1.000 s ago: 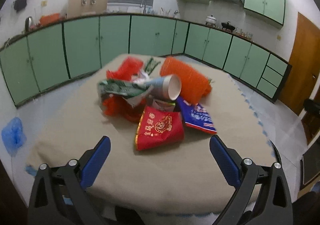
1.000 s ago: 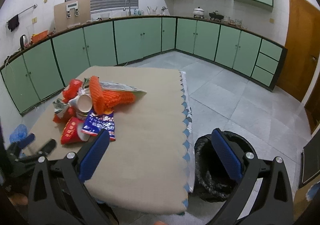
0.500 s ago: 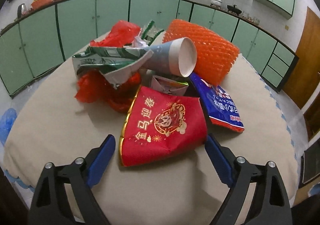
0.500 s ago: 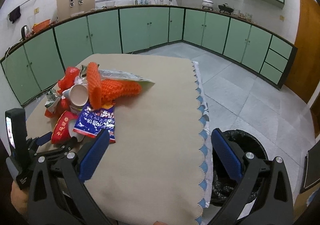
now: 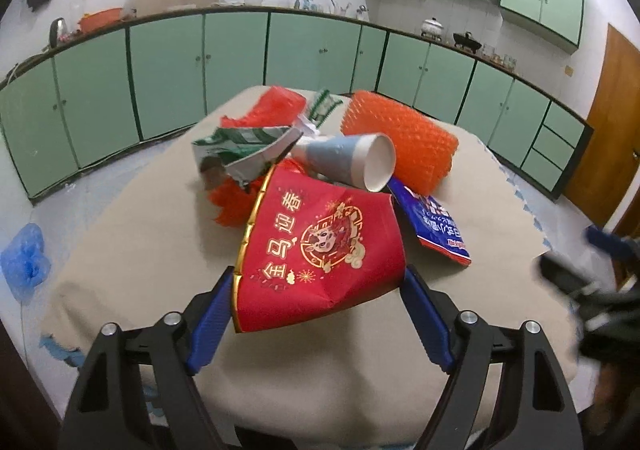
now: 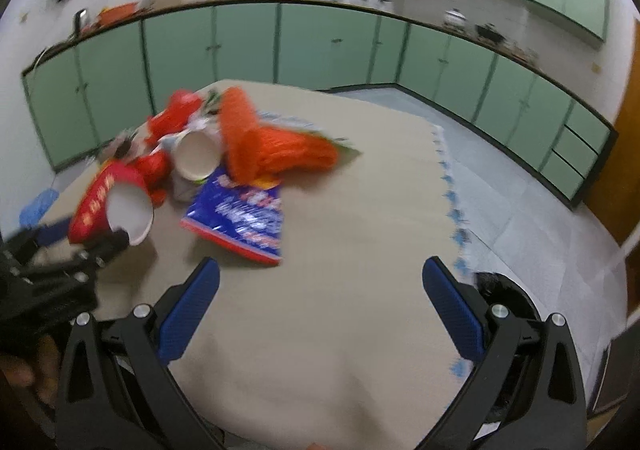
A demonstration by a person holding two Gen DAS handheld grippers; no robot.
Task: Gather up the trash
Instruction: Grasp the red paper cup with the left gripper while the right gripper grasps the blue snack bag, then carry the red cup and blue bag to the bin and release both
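A red paper cup [image 5: 320,246] with gold lettering sits between the blue pads of my left gripper [image 5: 318,286]. Its jaws are closing and both pads touch the cup's sides. In the right wrist view the cup [image 6: 112,205] tilts up off the cloth with its white mouth showing. Behind it lies a trash pile: a blue-grey paper cup [image 5: 352,159], an orange foam net [image 5: 400,141], a blue snack bag [image 5: 436,226], a green-white wrapper [image 5: 244,145] and a red plastic bag [image 5: 276,105]. My right gripper [image 6: 320,290] is open over bare cloth, near the blue snack bag [image 6: 240,217].
The table [image 5: 320,370] wears a beige cloth with a blue scalloped edge. A black-lined bin [image 6: 508,302] stands on the floor by its right side. A blue plastic bag [image 5: 24,262] lies on the floor at left. Green cabinets line the walls.
My left gripper went forward to the red cup, narrowed its jaws onto it, and the cup tipped up. My right gripper dropped lower and swung left toward the pile.
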